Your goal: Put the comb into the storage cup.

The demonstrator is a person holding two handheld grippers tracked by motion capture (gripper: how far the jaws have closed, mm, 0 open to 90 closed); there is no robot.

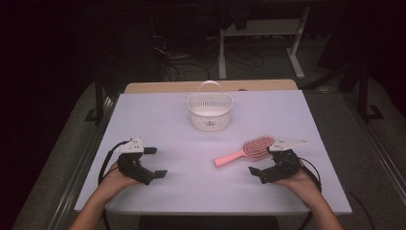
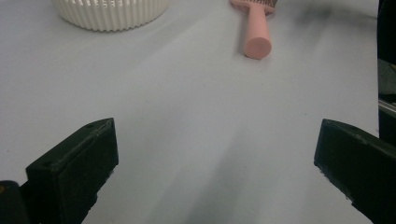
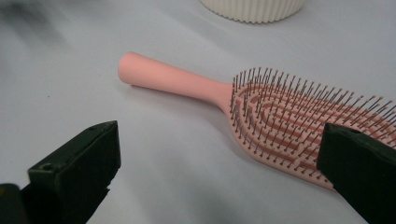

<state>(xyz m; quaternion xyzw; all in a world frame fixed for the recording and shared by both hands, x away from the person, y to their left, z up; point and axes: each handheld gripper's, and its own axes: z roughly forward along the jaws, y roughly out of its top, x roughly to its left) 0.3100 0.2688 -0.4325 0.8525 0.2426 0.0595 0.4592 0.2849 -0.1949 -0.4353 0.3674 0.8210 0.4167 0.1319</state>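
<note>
Since the pink hairbrush lying bristles-up just ahead of your right gripper looks light, stiff and smooth, pinch its plain handle, not the springy bristles, while both grippers' jaws stand wide apart and empty, the left gripper well off

Around the white basket we find bare table to its left, right and far side; nearer us, the pink hairbrush blocks the right-hand approach.
</note>
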